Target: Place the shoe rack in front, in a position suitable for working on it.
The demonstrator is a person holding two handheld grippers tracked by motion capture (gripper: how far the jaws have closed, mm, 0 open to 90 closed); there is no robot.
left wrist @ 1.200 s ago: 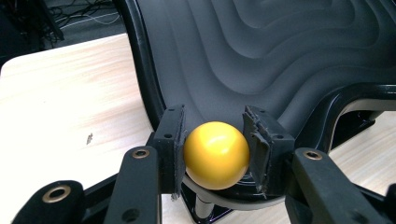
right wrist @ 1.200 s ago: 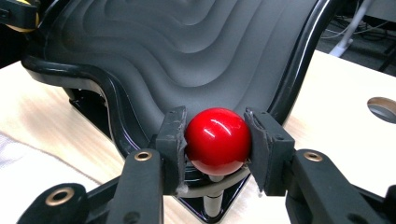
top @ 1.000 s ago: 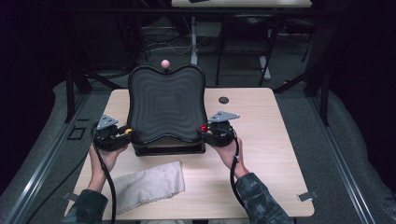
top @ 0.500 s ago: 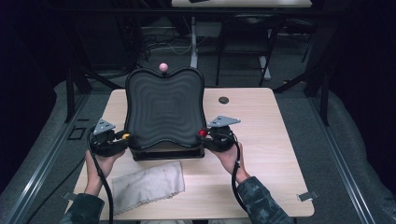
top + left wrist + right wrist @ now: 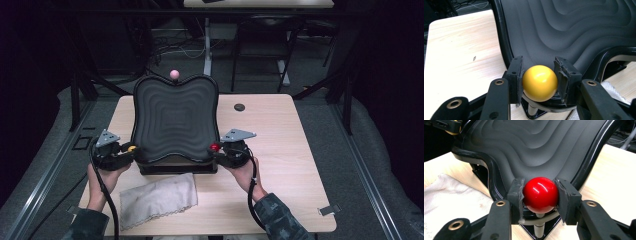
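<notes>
A black board with wavy ridges (image 5: 175,120) stands tilted on a dark base (image 5: 177,169) in the middle of the wooden table (image 5: 300,150). On its left near corner is a yellow ball knob (image 5: 539,82), and my left gripper (image 5: 127,149) is shut on it with both pads against the ball. The right near corner carries a red ball knob (image 5: 540,194), on which my right gripper (image 5: 219,148) is shut. A pink ball (image 5: 174,74) sits at the top of the board's far edge. A hand holds each gripper from the near side.
A crumpled whitish cloth (image 5: 157,200) lies on the table just in front of the board's base. A small black disc (image 5: 239,106) sits to the right of the board's far corner. Dark table legs and cables fill the floor beyond.
Both grippers and the board's near edge sit slightly lower in the picture than a second ago. Both grips on the ball knobs are unchanged.
</notes>
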